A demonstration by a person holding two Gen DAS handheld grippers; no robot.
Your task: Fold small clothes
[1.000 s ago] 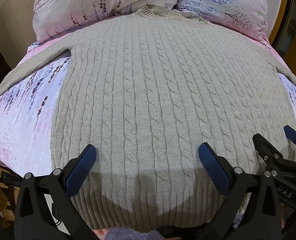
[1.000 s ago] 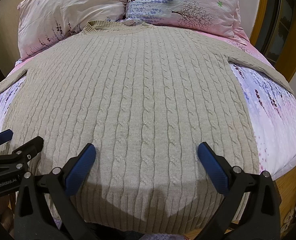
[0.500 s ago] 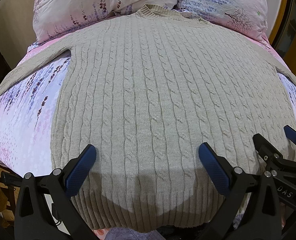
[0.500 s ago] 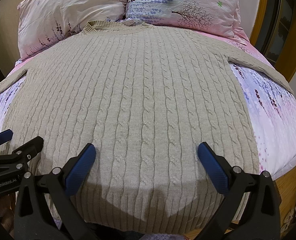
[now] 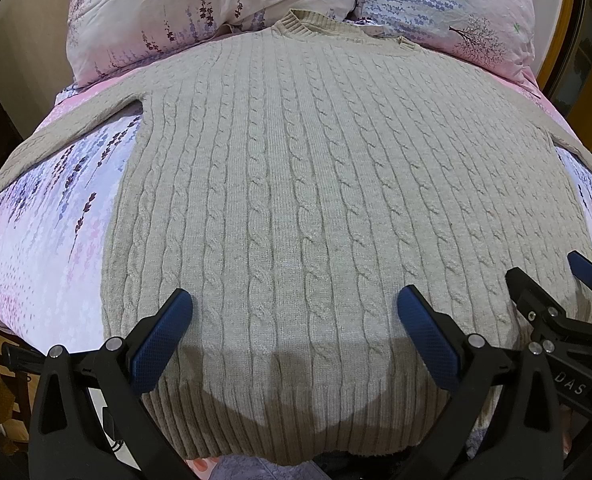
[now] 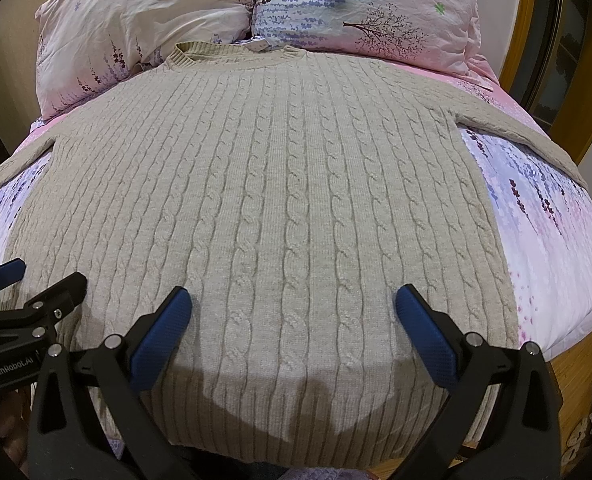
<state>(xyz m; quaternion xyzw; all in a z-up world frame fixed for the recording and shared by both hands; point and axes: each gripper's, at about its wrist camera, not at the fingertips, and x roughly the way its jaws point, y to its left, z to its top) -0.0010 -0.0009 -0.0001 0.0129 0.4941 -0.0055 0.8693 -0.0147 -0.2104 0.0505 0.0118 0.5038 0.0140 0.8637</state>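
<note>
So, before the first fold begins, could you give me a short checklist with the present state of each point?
1. Sweater lies flat, front up, on the bed sheet: ok.
2. Both sleeves spread out to the sides: ok; the cuffs run out of view.
3. Left hand-held gripper open and empty, over the hem: ok.
4. Right hand-held gripper open and empty, over the hem: ok.
5. Collar clear of the pillows: not ok, it lies against them.
6. Fingers touching the knit or above it: cannot tell.
</note>
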